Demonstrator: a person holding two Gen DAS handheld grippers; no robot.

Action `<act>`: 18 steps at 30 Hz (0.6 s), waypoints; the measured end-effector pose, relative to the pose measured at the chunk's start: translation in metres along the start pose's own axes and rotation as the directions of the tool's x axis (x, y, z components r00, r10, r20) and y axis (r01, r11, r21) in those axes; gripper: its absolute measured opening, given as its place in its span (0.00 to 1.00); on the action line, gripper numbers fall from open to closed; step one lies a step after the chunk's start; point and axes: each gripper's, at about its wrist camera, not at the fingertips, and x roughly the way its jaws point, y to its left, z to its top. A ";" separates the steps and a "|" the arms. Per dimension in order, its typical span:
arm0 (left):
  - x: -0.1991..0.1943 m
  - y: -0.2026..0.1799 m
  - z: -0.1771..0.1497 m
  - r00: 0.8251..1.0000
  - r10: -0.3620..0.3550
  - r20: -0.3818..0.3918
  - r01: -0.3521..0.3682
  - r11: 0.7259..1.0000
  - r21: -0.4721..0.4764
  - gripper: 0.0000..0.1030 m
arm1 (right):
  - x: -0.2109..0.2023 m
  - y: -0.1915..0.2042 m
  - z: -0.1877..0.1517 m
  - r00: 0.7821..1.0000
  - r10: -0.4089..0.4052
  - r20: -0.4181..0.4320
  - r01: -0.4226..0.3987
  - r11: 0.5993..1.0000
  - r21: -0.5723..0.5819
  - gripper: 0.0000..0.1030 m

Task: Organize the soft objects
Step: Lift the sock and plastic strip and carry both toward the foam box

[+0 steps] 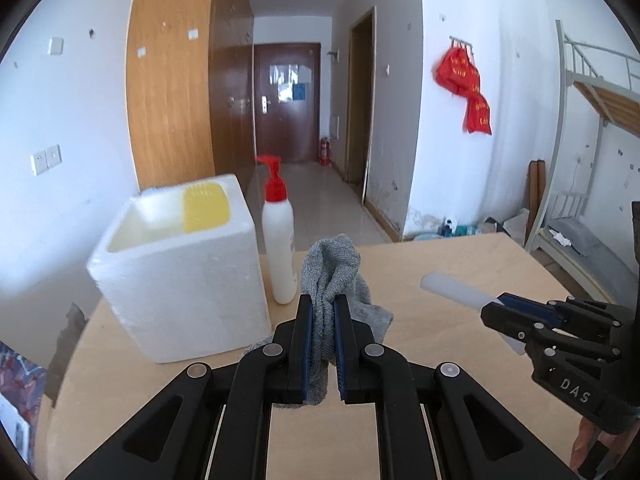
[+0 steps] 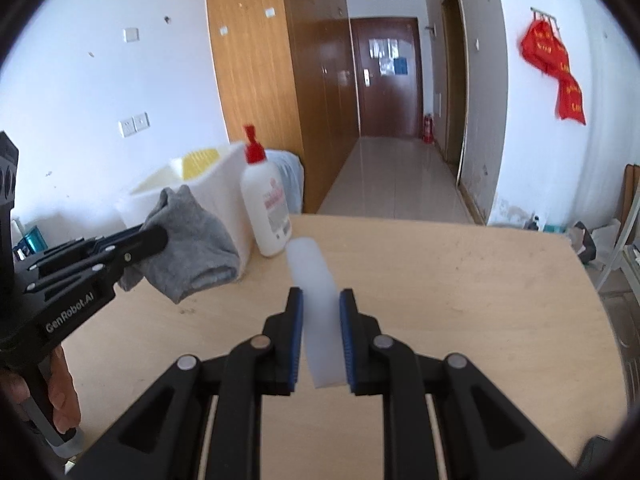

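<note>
My left gripper is shut on a grey sock and holds it above the wooden table, just right of a white foam box. The sock also shows in the right wrist view, hanging from the left gripper. My right gripper is shut on a pale translucent soft strip and holds it over the table. In the left wrist view the right gripper shows at the right with the strip sticking out to the left.
A yellow sponge-like object stands inside the foam box. A white pump bottle with a red top stands beside the box, also seen in the right wrist view. A metal bunk bed stands to the right.
</note>
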 end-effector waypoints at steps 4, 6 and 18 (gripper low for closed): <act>-0.032 -0.002 -0.002 0.999 0.003 0.043 -0.003 1.000 -0.005 0.10 | -0.025 0.009 0.001 0.999 0.005 0.053 -0.004 1.000 -0.006 0.21; -0.045 -0.003 -0.002 0.998 0.001 0.069 -0.001 1.000 -0.002 0.10 | -0.039 0.013 -0.001 0.997 0.006 0.079 -0.005 1.000 -0.012 0.21; -0.112 -0.008 -0.022 0.989 0.024 0.149 -0.024 1.000 0.000 0.10 | -0.084 0.034 -0.019 0.984 0.026 0.177 -0.023 1.000 -0.017 0.21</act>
